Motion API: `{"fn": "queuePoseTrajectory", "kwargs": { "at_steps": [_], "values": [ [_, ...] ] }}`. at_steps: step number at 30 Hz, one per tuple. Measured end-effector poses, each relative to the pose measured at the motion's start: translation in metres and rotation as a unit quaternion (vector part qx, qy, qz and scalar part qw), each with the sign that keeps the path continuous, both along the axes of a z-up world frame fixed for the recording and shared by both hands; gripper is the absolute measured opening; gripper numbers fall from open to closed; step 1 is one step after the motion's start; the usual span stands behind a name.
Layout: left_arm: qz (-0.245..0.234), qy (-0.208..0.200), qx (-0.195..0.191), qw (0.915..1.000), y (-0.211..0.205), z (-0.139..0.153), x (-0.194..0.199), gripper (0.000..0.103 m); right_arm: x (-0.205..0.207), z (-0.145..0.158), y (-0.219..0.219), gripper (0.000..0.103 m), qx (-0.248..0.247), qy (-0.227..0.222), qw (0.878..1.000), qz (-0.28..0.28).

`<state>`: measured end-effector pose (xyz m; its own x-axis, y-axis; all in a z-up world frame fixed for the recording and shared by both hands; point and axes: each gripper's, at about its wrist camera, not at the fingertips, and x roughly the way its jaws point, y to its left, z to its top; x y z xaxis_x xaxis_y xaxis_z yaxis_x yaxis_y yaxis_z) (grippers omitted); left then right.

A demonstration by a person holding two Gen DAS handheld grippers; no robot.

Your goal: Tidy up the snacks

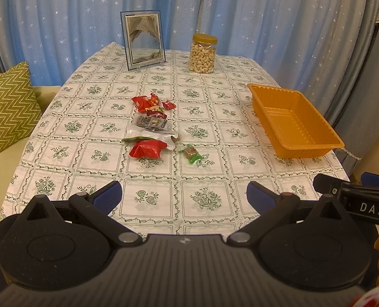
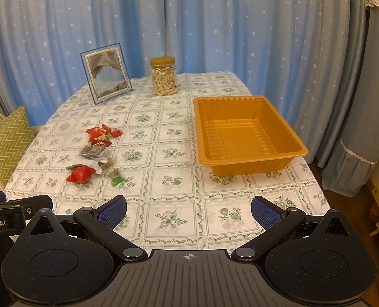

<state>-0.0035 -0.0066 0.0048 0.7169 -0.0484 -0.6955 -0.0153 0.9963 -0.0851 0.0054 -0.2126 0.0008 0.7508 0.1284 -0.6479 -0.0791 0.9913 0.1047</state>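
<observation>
Nearest the lens in each wrist view is that view's own gripper. Both the left gripper (image 1: 184,195) and the right gripper (image 2: 188,211) hover above the near edge of the worktop (image 2: 179,199), each with its two blue-padded fingers (image 1: 107,197) spread wide and released, grasping nothing. At the right edge of the left wrist view one black part of the other gripper juts in.

One worktop fills both views, covered by one white cloth printed with green flower squares. One blue star-dotted curtain (image 2: 215,25) hangs behind it, and one green zigzag cushion (image 1: 9,105) sits off the worktop's left side.

One orange plastic tray (image 2: 298,148) stands on the right part of the worktop, well apart from the snacks, with nothing in it. One picture frame (image 2: 107,75) stands upright at the far edge, and one clear jar (image 2: 164,79) of cashews with a gold lid stands just beside it on the right.

The snacks (image 1: 151,125) lie in one loose heap left of centre. I count about four small red packets at the far end, one dark printed packet, one white wrapper and one larger red packet (image 1: 147,149) nearest the grippers; the exact number in the heap is hard to tell. One green-wrapped sweet (image 1: 192,154) lies alone just right of the larger red packet.
</observation>
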Motion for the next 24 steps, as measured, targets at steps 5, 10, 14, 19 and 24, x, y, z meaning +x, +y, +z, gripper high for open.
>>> {"fn": "queuePoseTrajectory", "kwargs": {
  "at_steps": [5, 10, 14, 19, 24],
  "values": [
    [0.001, 0.0, 0.0, 1.0, -0.001, 0.0, -0.001, 0.103, 0.0, -0.001, 0.0, 0.103, 0.001, 0.001, 1.0, 0.0],
    [0.001, 0.001, -0.008, 1.0, 0.001, -0.002, -0.001, 0.103, 0.001, -0.003, -0.001, 0.103, 0.0, 0.004, 1.0, 0.001],
    [0.0, 0.003, -0.015, 0.9999, 0.005, -0.005, 0.001, 0.103, 0.003, -0.01, -0.001, 0.103, 0.001, 0.009, 1.0, 0.001],
    [0.003, 0.008, -0.017, 0.9998, 0.013, -0.012, 0.008, 0.103, 0.011, -0.019, 0.003, 0.103, -0.001, 0.017, 1.0, 0.003],
    [0.012, 0.02, -0.022, 0.9995, 0.025, -0.024, 0.019, 0.103, 0.022, -0.03, 0.008, 0.103, 0.0, 0.027, 1.0, 0.011]
  ]
}}
